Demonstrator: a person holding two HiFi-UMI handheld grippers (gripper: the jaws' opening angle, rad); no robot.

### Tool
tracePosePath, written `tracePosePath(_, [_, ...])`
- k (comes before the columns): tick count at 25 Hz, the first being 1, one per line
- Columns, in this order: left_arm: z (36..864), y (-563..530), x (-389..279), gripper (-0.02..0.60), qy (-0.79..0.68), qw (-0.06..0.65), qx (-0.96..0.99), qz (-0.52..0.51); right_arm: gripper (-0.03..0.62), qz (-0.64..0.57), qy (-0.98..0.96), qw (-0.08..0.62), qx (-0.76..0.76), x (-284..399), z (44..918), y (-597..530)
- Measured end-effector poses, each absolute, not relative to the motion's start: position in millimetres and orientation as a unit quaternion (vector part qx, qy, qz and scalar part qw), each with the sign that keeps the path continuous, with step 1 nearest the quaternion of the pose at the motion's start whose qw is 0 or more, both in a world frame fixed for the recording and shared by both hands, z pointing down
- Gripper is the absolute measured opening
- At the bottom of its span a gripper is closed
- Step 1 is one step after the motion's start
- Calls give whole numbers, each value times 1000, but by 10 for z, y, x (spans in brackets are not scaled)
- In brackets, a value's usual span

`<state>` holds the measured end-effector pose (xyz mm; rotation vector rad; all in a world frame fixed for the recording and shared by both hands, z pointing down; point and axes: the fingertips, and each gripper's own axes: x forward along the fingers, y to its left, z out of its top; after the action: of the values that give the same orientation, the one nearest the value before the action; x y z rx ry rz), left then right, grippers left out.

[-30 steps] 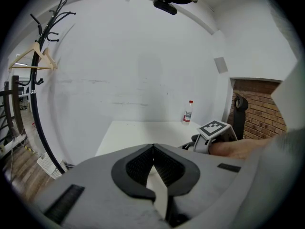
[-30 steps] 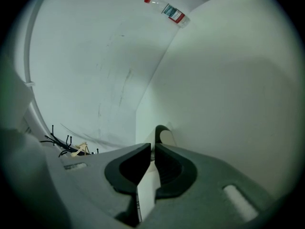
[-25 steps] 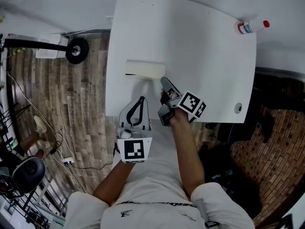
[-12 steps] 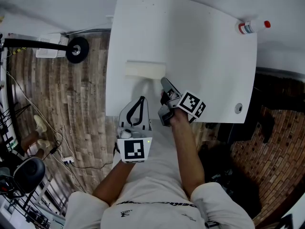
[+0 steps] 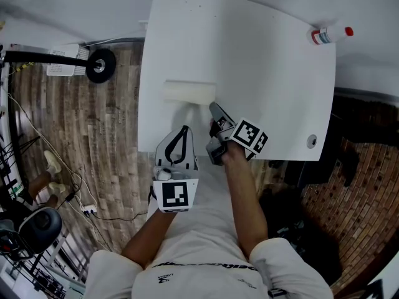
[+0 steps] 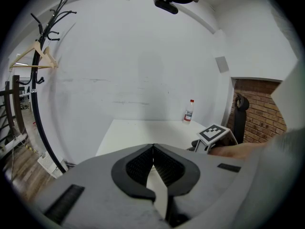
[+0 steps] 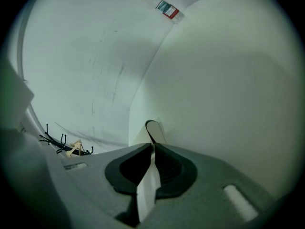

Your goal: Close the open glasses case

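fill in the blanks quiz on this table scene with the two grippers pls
1. The bottle with the red cap stands at the far ___ corner of the table.
2. The glasses case lies just ahead of the right gripper, whose jaws are ___.
3. Between the shut jaws of the left gripper there is ___.

Missing words: right; shut; nothing

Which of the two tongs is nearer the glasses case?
The right tongs: its shut tips lie just short of the case's right end. The left tongs hangs farther back, by the table's near edge.
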<state>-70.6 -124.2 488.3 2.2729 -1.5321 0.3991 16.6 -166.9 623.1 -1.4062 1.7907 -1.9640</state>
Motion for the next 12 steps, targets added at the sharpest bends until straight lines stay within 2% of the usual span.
tracePosePath(10, [4901, -1254, -713, -2, -541, 185, 808, 145, 20, -650, 594, 56, -472, 171, 6284, -1635])
tracePosePath(12, [4892, -1250, -723, -2, -540, 183, 808, 145, 41, -648, 596, 51, -472, 173, 6284, -1615])
